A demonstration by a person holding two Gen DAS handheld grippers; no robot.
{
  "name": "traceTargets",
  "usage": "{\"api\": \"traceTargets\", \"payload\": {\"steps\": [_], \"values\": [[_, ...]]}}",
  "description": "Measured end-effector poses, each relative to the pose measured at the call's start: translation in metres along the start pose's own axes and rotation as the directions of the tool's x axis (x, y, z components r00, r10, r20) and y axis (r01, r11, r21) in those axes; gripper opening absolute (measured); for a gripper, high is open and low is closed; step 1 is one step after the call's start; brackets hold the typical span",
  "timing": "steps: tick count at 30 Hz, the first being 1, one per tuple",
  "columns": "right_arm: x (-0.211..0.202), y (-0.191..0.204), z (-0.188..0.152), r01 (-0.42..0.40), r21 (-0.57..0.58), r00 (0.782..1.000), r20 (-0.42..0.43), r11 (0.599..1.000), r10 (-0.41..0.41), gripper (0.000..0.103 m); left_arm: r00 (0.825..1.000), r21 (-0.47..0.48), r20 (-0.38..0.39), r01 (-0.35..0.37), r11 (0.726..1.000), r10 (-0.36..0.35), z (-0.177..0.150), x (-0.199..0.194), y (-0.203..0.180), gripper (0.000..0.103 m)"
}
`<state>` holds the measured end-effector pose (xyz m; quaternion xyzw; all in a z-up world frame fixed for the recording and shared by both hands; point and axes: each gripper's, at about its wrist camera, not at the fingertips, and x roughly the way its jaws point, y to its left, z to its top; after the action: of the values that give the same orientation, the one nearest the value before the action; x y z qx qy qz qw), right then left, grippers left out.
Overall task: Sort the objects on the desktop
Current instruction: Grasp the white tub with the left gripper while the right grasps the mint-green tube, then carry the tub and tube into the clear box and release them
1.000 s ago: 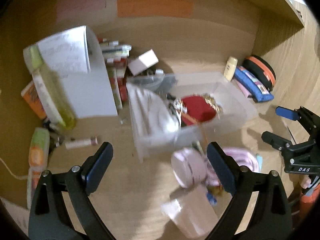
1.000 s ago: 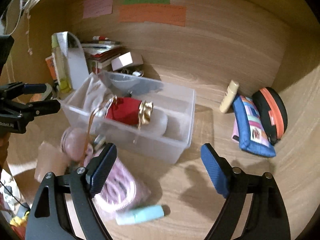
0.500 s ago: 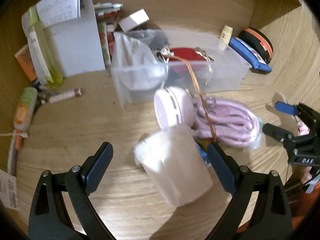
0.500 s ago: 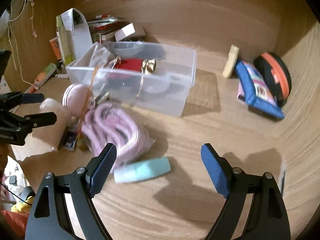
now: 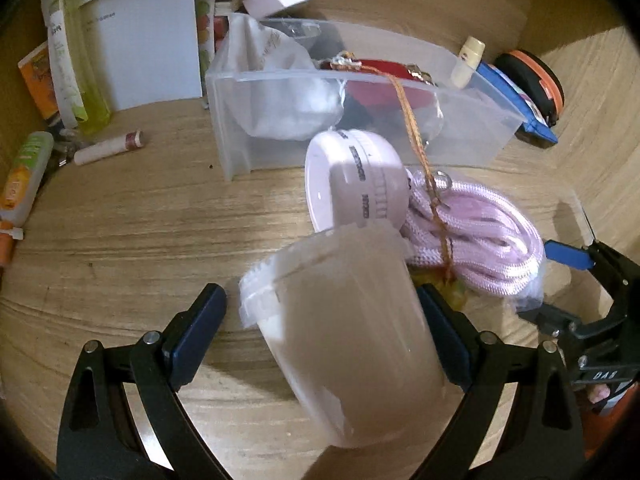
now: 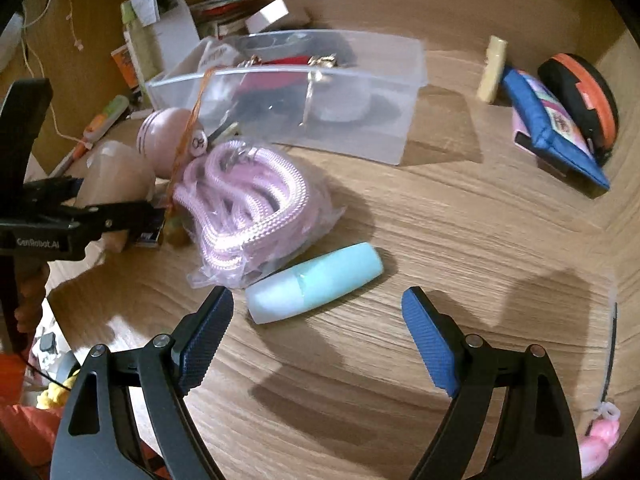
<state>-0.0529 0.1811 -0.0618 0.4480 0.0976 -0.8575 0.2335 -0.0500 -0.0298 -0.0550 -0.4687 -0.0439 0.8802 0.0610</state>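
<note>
A frosted jar [image 5: 344, 340] lies on its side on the wooden desk, between the fingers of my left gripper [image 5: 320, 316]. The jaws stand wide, with a gap showing at the left pad, so that gripper is open. Just past the jar lie a round pink case [image 5: 360, 176] and a pink rope bundle [image 5: 480, 236] in a clear bag. In the right wrist view my right gripper [image 6: 316, 308] is open, low over the desk. A mint-green tube [image 6: 312, 280] lies crosswise just ahead of its fingertips, untouched. The clear plastic bin [image 6: 360, 132] behind holds a red pouch [image 5: 380, 80] and a white bag.
A blue pouch [image 6: 556, 128], a black-and-orange case [image 6: 580, 92] and a cream tube [image 6: 494, 68] lie at the right wall. Paper, bottles and a lip balm [image 5: 108, 148] crowd the back left. The right gripper [image 5: 554, 284] shows at the left view's right edge.
Both grippers have sunk toward the desk and tipped downward. The jar has come between the left fingers, and the mint tube is now just ahead of the right fingertips. Both gripper openings are unchanged.
</note>
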Motion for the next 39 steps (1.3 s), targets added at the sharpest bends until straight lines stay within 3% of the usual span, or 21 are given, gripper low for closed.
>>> {"api": "traceTargets", "payload": {"steps": [3, 6, 7, 9, 11, 13, 16, 26, 34, 39], "values": [[0.004, 0.005, 0.000, 0.031, -0.034, 0.999, 0.009, 0.999, -0.031, 0.084, 1.000, -0.004, 0.023, -0.010, 1.000, 0.010, -0.002, -0.001, 0.000, 0.095], [0.004, 0.004, -0.001, 0.034, -0.040, 0.999, 0.016, 0.999, -0.033, 0.082, 0.999, -0.016, 0.042, 0.018, 1.000, -0.017, -0.004, -0.004, 0.002, 0.084], [0.003, 0.002, -0.001, 0.033, -0.040, 0.999, 0.019, 0.999, -0.033, 0.078, 0.998, -0.019, 0.046, 0.033, 0.999, -0.032, -0.004, -0.006, 0.002, 0.077], [0.001, 0.000, -0.001, 0.033, -0.038, 0.999, 0.025, 0.999, -0.032, 0.067, 0.998, -0.025, 0.053, 0.031, 0.999, -0.029, -0.004, -0.007, 0.002, 0.075], [-0.001, -0.003, -0.001, 0.039, -0.029, 0.999, 0.031, 0.999, -0.038, 0.047, 0.998, -0.031, 0.064, 0.025, 0.999, -0.023, -0.005, -0.007, 0.002, 0.075], [-0.002, -0.005, 0.000, 0.043, -0.022, 0.999, 0.031, 0.999, -0.042, 0.034, 0.998, -0.033, 0.065, 0.018, 0.999, -0.016, -0.006, -0.008, 0.001, 0.074], [-0.004, -0.012, 0.000, 0.028, 0.002, 0.999, 0.027, 1.000, -0.028, 0.024, 0.997, -0.040, 0.078, -0.003, 0.999, 0.006, -0.006, -0.011, 0.000, 0.072], [-0.003, -0.030, 0.009, 0.009, 0.064, 1.000, -0.020, 0.998, -0.008, 0.024, 0.992, -0.073, 0.125, 0.005, 0.997, 0.005, -0.005, -0.028, 0.010, 0.068], [0.012, -0.023, 0.026, 0.066, 0.004, 0.997, -0.029, 0.998, -0.066, 0.029, 0.984, -0.078, 0.180, 0.001, 0.997, 0.013, -0.004, -0.048, 0.014, 0.067], [0.013, -0.026, 0.031, 0.066, 0.014, 0.998, -0.018, 0.998, -0.065, 0.023, 0.983, -0.115, 0.182, 0.029, 0.993, -0.008, -0.002, -0.049, 0.024, 0.067]]}}
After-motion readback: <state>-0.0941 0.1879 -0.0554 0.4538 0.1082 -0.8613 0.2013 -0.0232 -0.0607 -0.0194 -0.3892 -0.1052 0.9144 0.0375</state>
